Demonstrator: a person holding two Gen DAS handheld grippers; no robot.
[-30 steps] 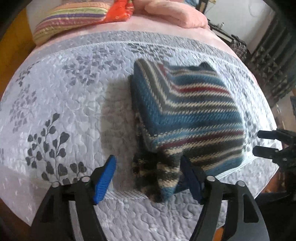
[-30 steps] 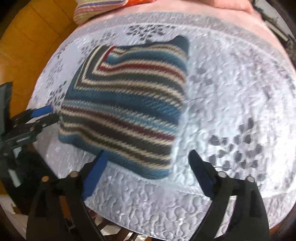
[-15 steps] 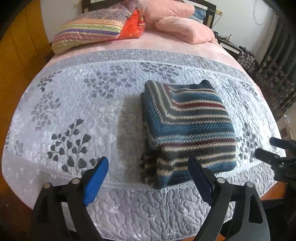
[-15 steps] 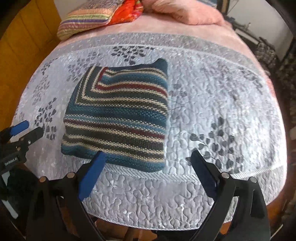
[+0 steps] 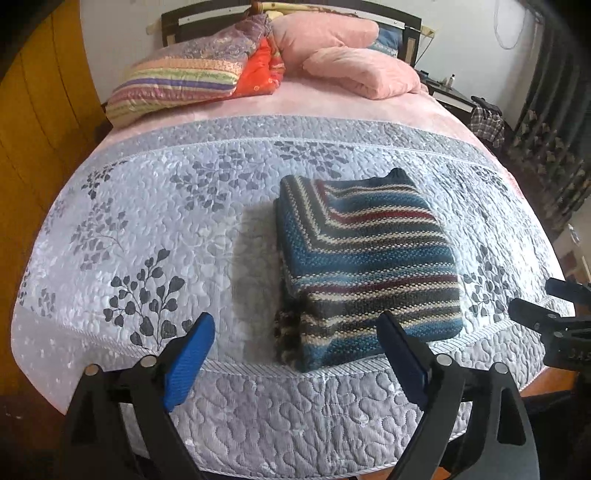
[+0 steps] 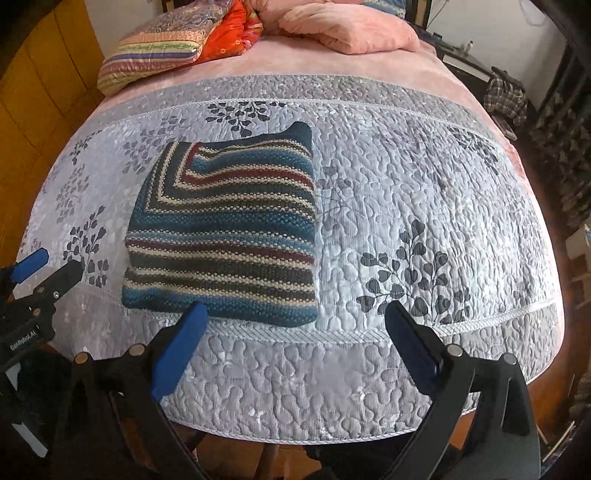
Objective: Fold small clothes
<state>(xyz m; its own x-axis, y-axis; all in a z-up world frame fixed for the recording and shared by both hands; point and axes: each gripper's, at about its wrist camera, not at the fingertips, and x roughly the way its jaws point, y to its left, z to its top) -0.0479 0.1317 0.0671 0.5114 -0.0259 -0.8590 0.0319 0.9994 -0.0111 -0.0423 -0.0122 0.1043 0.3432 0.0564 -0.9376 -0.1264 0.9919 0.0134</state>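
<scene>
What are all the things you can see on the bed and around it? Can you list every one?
Folded knitted sweater: one, blue with cream, dark red and grey stripes, lying on the quilt near the bed's front edge.
Quilt: one, silvery grey with dark leaf prints, covering the front part of the bed.
Pink sheet: one, behind the quilt, towards the headboard.
Striped bedding: one bundle, many colours with an orange part, back left.
Pink blanket: one folded heap, back right.
Headboard: one, dark, against the wall.
Checked cloth: one, dark, beside the bed on the right.
Left gripper: black with blue fingers, open, empty.
Right gripper: black with blue fingers, open, empty.
</scene>
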